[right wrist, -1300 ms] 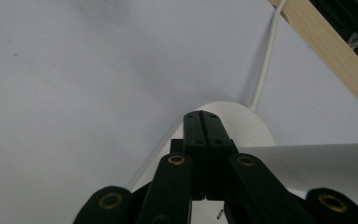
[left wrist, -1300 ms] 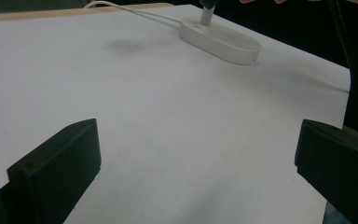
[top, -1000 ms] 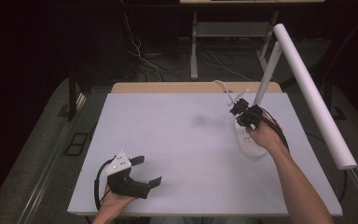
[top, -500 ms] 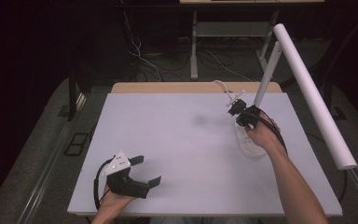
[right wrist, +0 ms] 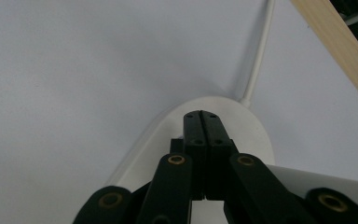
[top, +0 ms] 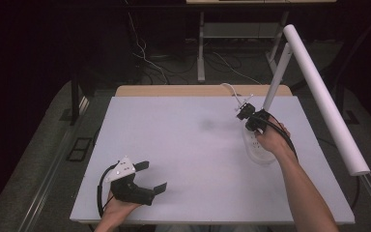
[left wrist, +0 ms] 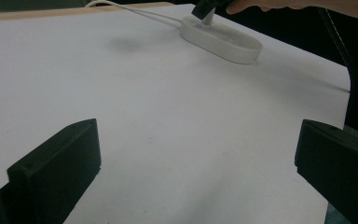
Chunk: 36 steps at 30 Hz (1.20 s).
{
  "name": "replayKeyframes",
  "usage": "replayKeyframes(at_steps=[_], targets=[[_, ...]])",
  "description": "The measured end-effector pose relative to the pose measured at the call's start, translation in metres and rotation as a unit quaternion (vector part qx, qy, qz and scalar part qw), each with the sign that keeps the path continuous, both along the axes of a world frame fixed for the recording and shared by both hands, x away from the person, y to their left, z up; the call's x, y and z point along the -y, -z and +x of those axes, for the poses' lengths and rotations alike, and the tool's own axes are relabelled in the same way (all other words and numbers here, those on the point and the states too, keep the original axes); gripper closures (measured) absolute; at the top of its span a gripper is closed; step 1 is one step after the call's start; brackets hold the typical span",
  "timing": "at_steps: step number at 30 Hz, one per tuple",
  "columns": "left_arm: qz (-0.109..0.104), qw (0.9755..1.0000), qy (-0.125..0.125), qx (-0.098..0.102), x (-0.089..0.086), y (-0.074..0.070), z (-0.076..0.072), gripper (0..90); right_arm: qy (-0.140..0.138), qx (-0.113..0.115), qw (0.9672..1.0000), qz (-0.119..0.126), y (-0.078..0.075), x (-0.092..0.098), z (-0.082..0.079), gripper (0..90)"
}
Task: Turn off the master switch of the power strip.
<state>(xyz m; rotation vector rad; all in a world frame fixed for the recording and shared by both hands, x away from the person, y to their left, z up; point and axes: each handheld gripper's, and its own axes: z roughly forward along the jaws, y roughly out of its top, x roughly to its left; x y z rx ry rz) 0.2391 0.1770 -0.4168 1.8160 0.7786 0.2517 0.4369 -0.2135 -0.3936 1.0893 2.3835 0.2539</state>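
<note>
- The right tool (top: pixel 245 112) is pressing down, jaws fully closed with nothing between them, on the far end of a white power strip (top: pixel 260 153) at the bench's (top: pixel 183 145) right side – the step in hand looks to be working something on the strip's top, a switch or a socket, though the contact point itself is hidden under the jaws.
- In the right gripper view the closed tips (right wrist: pixel 202 122) are resting on the strip's rounded end (right wrist: pixel 256 135), just short of where its white cord (right wrist: pixel 260 51) is leaving toward the bench's wooden back edge (right wrist: pixel 335 42).
- The left tool (top: pixel 140 181) is lying idle near the front left corner, jaws spread wide and holding nothing – well apart from the strip, which the left gripper view is showing far off (left wrist: pixel 223 39).
- Next move, as a judgement: a short, straight push or lift at the same spot, keeping the tips centred so the light strip is not sliding or tipping; the left tool could be steadying it.
</note>
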Motion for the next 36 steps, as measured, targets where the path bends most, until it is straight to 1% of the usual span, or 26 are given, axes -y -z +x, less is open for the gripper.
replayKeyframes(at_steps=[5, 8, 14, 15, 16, 20, 22, 24, 26, 28, 29, 31, 36], targets=[[0.002, 1.0000, 0.001, 0.000, 0.000, 0.000, 0.000, 0.0, 0.003, -0.006, 1.0000, -0.001, 0.003, 0.001, 0.001, 89.3], [0.000, 1.0000, 0.001, 0.000, 0.000, 0.000, 0.000, 0.0, 0.003, -0.005, 1.0000, -0.001, 0.003, 0.001, 0.002, 89.3], [0.000, 1.0000, 0.002, 0.000, 0.000, 0.000, 0.000, 0.0, 0.003, -0.011, 0.9999, -0.010, 0.008, -0.003, 0.002, 89.2], [-0.001, 1.0000, 0.002, 0.000, 0.000, 0.000, 0.000, 0.0, 0.003, -0.011, 0.9999, -0.010, 0.008, -0.003, 0.002, 89.2], [-0.001, 1.0000, 0.002, -0.001, 0.000, 0.000, 0.000, 0.0, 0.006, -0.005, 0.9999, -0.012, 0.009, -0.004, 0.002, 89.2], [-0.003, 1.0000, 0.002, -0.002, 0.000, 0.000, 0.000, 0.0, 0.008, -0.003, 0.9999, -0.011, 0.009, -0.004, 0.001, 89.4], [-0.002, 1.0000, 0.002, -0.001, 0.000, 0.000, 0.000, 0.0, 0.011, -0.008, 0.9999, -0.008, 0.010, -0.003, 0.002, 89.5], [-0.001, 1.0000, 0.003, -0.001, 0.000, 0.000, 0.000, 0.0, 0.012, -0.006, 0.9996, -0.024, 0.011, -0.001, 0.002, 89.6], [-0.001, 1.0000, 0.003, -0.001, 0.000, 0.000, 0.000, 0.0, 0.016, -0.005, 0.9993, -0.033, 0.013, -0.001, 0.001, 89.6], [-0.002, 1.0000, 0.003, -0.002, 0.000, 0.000, 0.000, 0.0, 0.011, -0.002, 0.9996, -0.028, 0.013, 0.001, 0.001, 89.7], [-0.001, 1.0000, 0.003, -0.003, 0.000, 0.001, 0.001, 0.0, 0.016, -0.002, 0.9996, -0.022, 0.013, 0.002, 0.000, 89.6], [-0.001, 1.0000, 0.004, -0.003, 0.000, 0.001, 0.001, 0.0, 0.010, 0.000, 0.9997, -0.020, 0.013, 0.003, 0.000, 89.6], [-0.001, 1.0000, 0.004, -0.005, 0.001, 0.001, 0.001, 0.0, 0.007, 0.000, 0.9998, -0.019, 0.011, 0.003, 0.000, 89.6]])
